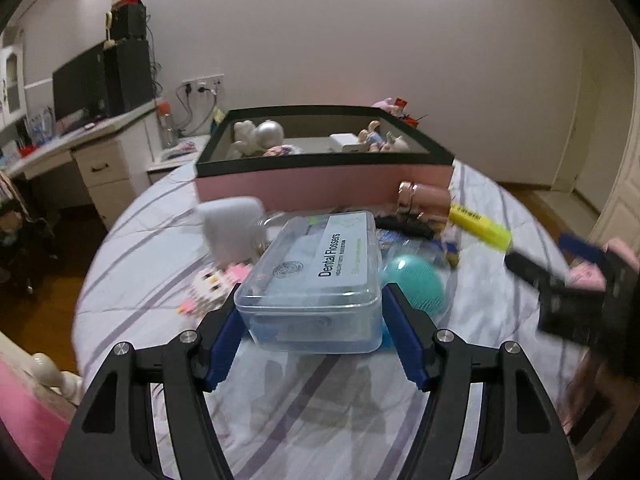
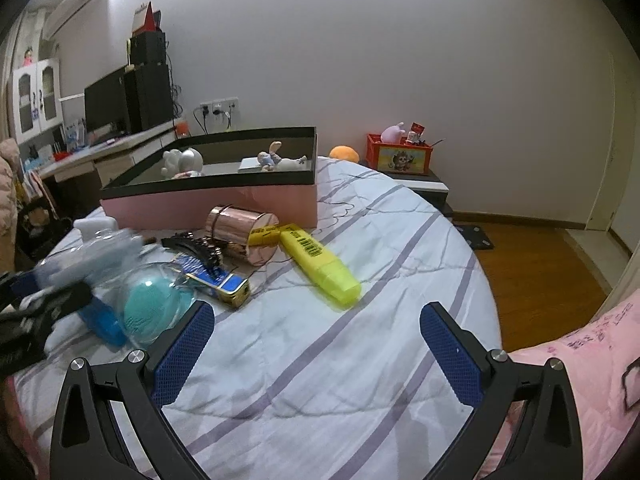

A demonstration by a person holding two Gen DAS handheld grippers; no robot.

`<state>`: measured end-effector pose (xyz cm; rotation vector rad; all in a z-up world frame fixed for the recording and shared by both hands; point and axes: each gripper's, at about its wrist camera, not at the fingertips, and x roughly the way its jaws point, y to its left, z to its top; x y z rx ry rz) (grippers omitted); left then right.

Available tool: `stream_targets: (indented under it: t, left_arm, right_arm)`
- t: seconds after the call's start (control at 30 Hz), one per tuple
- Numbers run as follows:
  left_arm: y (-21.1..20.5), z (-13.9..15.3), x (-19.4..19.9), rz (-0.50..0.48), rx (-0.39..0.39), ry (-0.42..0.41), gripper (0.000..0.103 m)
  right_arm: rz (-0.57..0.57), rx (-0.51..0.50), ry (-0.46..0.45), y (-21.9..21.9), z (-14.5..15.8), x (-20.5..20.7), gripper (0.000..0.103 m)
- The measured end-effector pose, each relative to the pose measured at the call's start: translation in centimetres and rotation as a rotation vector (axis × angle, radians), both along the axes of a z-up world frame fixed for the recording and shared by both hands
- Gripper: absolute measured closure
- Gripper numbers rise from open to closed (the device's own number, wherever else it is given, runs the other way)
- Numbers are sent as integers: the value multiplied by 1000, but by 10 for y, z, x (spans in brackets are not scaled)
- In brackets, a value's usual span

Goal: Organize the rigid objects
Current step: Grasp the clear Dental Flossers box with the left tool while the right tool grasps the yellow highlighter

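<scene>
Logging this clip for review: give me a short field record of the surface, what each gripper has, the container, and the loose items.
surface: striped bedsheet
left gripper: shut on the clear dental flossers box
right gripper: open, nothing between the fingers
container: pink box with black rim, figurines inside
loose items: yellow highlighter, rose-gold canister, teal brush, black hair clip

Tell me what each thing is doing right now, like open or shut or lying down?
Left tongs: shut on the dental flosser box.
Dental flosser box: lid closed, lifted off the bed.
Right tongs: open, empty.
Yellow highlighter: capped, lying flat on the bed.
Pink box: open on top, toys inside.
Copper tin: lying on its side.
</scene>
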<state>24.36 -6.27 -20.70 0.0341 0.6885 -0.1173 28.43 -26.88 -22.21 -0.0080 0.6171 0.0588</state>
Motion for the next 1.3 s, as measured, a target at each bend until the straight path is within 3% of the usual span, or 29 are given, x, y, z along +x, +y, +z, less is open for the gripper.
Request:
stream_targets:
  t: [0.17, 0.4, 0.5, 0.57, 0.63, 0.73, 0.83, 1.0, 1.23, 1.3]
  left_arm:
    - [3, -11, 2, 3, 5, 20, 34]
    - [17, -21, 14, 10, -111, 57, 25]
    - [18, -19, 16, -2, -126, 48, 20]
    - [17, -19, 18, -10, -130, 46, 18]
    - [13, -19, 21, -31, -121, 49, 15]
    - [10, -20, 23, -36, -113, 48, 15]
    - [16, -21, 21, -1, -124, 46, 27]
    - [15, -22, 10, 7, -84, 56, 31]
    - [16, -32, -5, -9, -75, 86, 30]
    - [20, -30, -4, 7, -84, 77, 18]
  right_arm:
    - [36, -55, 84, 3, -1, 34, 0]
    - [146, -138, 178, 4, -17, 77, 1]
    - [212, -109, 190, 3, -18, 85, 16]
    - [242, -96, 208, 2, -20, 89, 48]
    - [268, -75, 230, 1, -23, 91, 54]
    - [295, -56, 226, 3, -22, 87, 76]
    - [282, -56, 223, 5, -21, 79, 76]
    - [216, 8, 226, 0, -22, 50, 76]
    - [181, 37, 222, 2, -19, 27, 75]
    - [176, 14, 222, 4, -19, 32, 71]
